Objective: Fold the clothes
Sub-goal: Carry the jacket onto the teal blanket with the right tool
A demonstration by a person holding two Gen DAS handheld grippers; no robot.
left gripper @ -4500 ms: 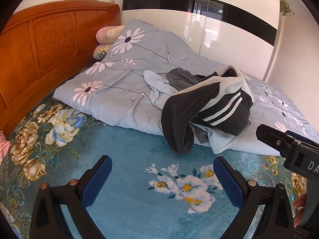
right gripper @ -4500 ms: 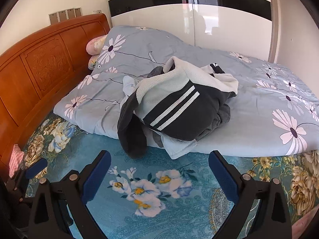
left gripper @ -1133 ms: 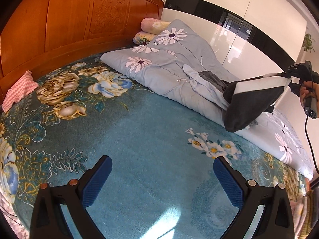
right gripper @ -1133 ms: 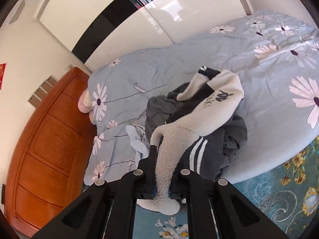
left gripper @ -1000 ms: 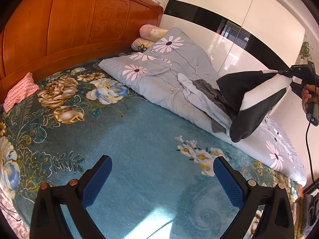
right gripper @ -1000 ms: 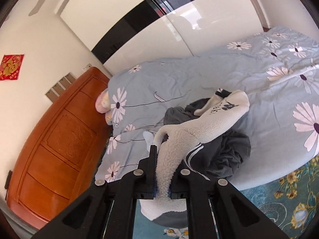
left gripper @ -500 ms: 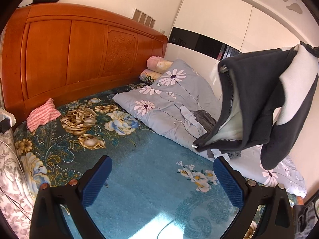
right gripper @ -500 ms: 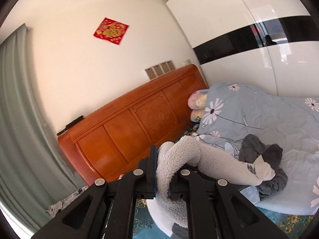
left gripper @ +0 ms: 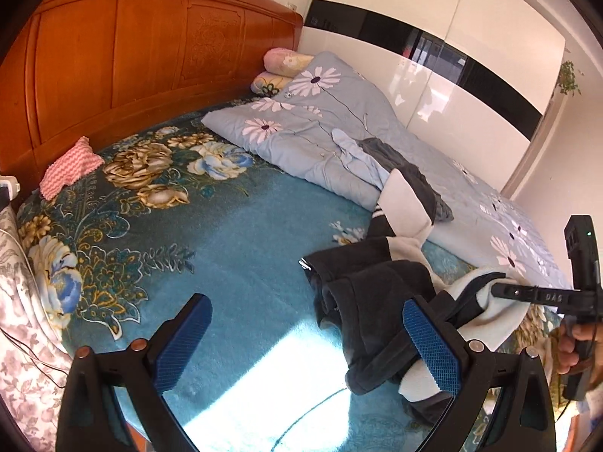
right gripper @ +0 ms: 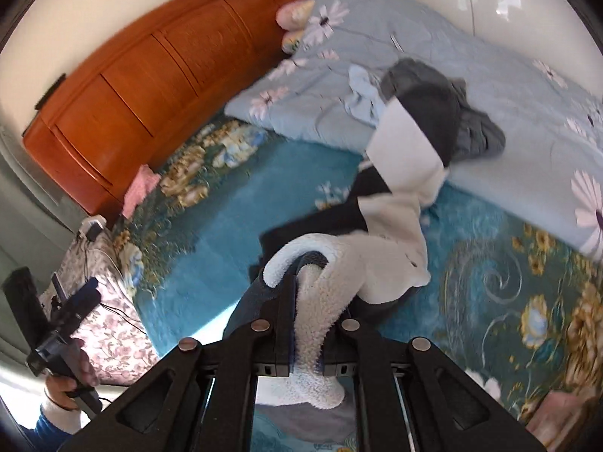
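Observation:
A dark grey jacket (left gripper: 377, 293) with white fleece lining and white stripes lies crumpled on the blue floral blanket (left gripper: 233, 248), one sleeve trailing up onto the quilt. My right gripper (right gripper: 305, 263) is shut on a fold of its fleece lining (right gripper: 312, 312). From the left wrist view the right gripper (left gripper: 493, 288) comes in from the right, just above the heap. My left gripper (left gripper: 307, 342) hangs open and empty over the blanket, its right pad beside the jacket. A light blue garment (left gripper: 358, 158) and a dark grey one (left gripper: 407, 173) stay on the quilt.
A daisy-print quilt (left gripper: 309, 128) covers the far half of the bed, with pillows (left gripper: 282, 64) against the wooden headboard (left gripper: 132, 49). A pink cloth (left gripper: 68, 169) lies near the headboard. A white glossy wardrobe (left gripper: 433, 75) stands behind. A cable (left gripper: 22, 339) runs along the left bed edge.
The jacket hung in the air in front of the left camera; now it lies on the blue blanket. My right gripper swung down and rolled with it, still clamped.

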